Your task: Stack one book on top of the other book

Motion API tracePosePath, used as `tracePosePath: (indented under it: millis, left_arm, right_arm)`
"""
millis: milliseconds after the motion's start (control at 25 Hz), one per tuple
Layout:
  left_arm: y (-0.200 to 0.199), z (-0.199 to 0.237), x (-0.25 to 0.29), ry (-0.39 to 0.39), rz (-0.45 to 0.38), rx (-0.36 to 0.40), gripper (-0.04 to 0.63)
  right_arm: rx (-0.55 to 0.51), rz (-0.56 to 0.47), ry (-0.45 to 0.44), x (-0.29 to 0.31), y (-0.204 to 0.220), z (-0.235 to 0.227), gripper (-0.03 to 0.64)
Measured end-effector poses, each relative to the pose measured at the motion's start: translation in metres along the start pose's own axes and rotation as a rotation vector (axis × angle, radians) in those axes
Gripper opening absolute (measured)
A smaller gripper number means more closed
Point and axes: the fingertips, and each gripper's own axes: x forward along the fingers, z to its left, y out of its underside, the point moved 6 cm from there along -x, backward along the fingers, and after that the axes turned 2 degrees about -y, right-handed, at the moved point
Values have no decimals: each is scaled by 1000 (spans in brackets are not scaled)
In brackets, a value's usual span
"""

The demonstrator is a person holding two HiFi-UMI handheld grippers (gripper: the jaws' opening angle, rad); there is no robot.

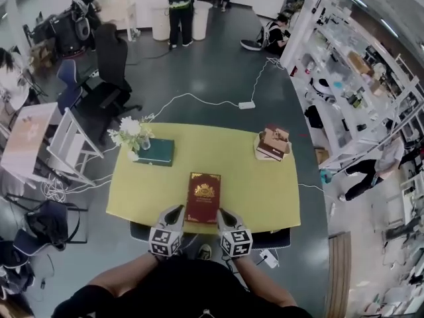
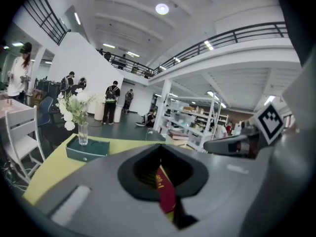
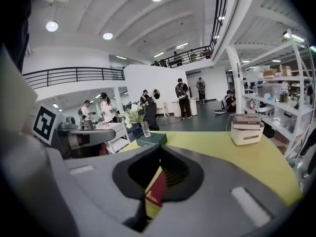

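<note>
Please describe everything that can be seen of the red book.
The red book is a dark red hardcover, as it looks, with a gold emblem on its front. It is closed, face up, over the near edge of the yellow table. The left gripper and the right gripper clamp its near side edges.

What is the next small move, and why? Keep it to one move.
Probably carry the red book forward and right, toward the stacked books. The left gripper and right gripper are both shut on its near corners, so it is ready to travel. The green book has a vase standing on it, so its top looks taken.
</note>
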Motion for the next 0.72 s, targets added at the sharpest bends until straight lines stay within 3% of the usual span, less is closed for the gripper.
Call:
tracePosePath:
  millis: [280,720]
  left_arm:
    - [2,0,-6,56,4,19,6]
    - [9,5,-5,168,25,27,6]
  right_arm:
    - [-9,-14,59,-11,2,3,3]
    - [67,-24,177,-28,13,9,3]
